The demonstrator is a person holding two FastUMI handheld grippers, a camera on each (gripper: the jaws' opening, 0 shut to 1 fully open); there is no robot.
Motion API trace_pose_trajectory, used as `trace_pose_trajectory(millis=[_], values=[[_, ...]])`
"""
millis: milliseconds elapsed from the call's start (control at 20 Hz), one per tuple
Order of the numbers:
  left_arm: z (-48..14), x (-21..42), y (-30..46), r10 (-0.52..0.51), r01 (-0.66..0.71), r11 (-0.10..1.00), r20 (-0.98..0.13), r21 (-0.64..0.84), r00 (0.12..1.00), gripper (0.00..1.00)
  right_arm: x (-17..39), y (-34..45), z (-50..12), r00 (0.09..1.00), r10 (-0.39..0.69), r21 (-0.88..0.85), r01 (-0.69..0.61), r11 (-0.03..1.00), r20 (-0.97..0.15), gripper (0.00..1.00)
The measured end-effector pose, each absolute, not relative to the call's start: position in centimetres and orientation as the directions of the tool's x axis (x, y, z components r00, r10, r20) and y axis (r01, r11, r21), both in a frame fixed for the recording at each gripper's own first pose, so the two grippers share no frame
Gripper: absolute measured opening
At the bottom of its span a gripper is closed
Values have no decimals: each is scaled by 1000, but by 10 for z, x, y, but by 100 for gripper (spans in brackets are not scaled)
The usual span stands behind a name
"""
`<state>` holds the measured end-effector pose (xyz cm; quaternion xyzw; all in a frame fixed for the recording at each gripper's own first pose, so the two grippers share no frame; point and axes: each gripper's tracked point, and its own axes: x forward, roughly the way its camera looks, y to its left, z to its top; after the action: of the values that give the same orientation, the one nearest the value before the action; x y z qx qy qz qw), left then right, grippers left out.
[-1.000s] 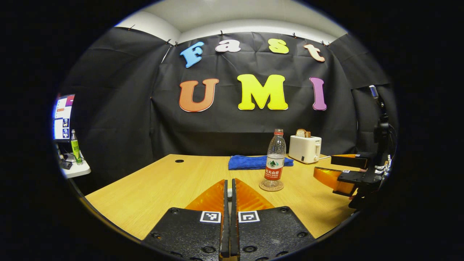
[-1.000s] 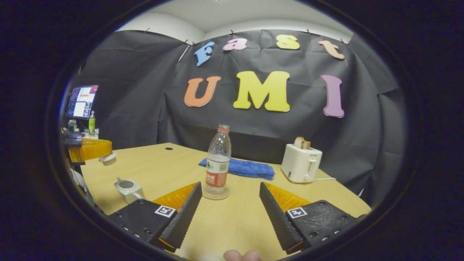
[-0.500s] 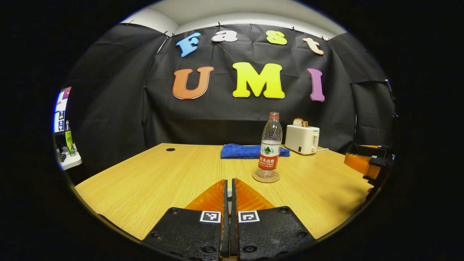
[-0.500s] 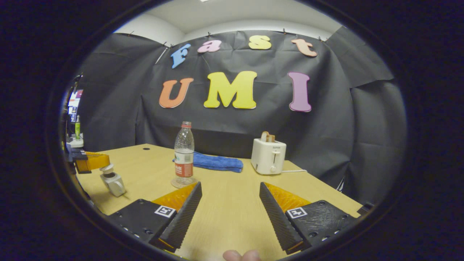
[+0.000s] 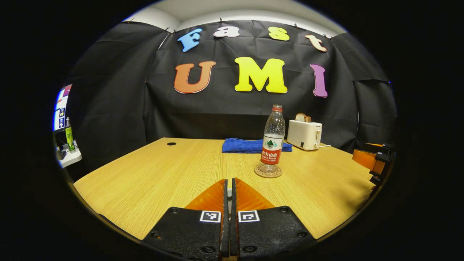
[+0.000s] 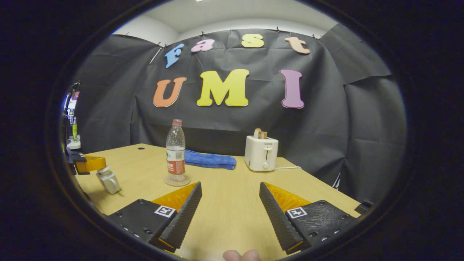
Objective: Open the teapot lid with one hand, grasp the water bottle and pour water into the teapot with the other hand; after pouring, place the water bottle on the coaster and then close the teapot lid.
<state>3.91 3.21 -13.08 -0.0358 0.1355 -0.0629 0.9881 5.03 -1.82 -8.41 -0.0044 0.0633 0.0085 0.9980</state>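
Observation:
The clear water bottle (image 5: 272,143) with a red label stands upright on a round coaster (image 5: 268,172) mid-table. My left gripper (image 5: 228,181) is shut, with a sliver of the white teapot lid (image 5: 228,194) pinched between its fingers. In the right gripper view, the small white teapot (image 6: 110,182) sits at the table's left edge with the lid (image 6: 103,170) resting on top, and the left gripper (image 6: 88,164) holds the lid's knob. My right gripper (image 6: 229,197) is open above bare table, back and to the right of the bottle (image 6: 175,152) and coaster (image 6: 177,180).
A folded blue towel (image 5: 253,145) lies behind the bottle. A white toaster (image 5: 304,135) with bread in it stands at the back right, its cord trailing right. A side shelf with a monitor and a green bottle (image 5: 68,135) is far left. A thumb (image 6: 241,255) shows at the bottom edge.
The left gripper has lowered the lid, which hung apart from the pot a second ago, onto the teapot. The open right gripper has drawn back and swung right, away from the bottle.

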Motion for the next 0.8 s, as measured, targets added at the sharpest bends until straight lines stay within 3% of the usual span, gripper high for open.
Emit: trace_pose_trajectory(millis=[500,550,650,700,800], values=[[-133,39,37,-89,67,994,-287,-85,954,11,44,-21,-81,992,20,9,-19,1000,-126,98],[-130,37,40,-71,51,995,-281,-80,957,27,43,-21,-80,992,21,15,-19,1000,-127,98],[-111,32,52,-10,-7,998,-244,-67,970,82,43,-23,-78,992,20,27,-17,999,-123,98],[-100,36,58,24,-38,997,-211,-62,977,100,42,-22,-76,993,22,34,-18,999,-119,98],[-78,36,56,32,-44,997,-172,-64,985,99,44,-23,-68,994,17,50,-12,999,-110,98]])
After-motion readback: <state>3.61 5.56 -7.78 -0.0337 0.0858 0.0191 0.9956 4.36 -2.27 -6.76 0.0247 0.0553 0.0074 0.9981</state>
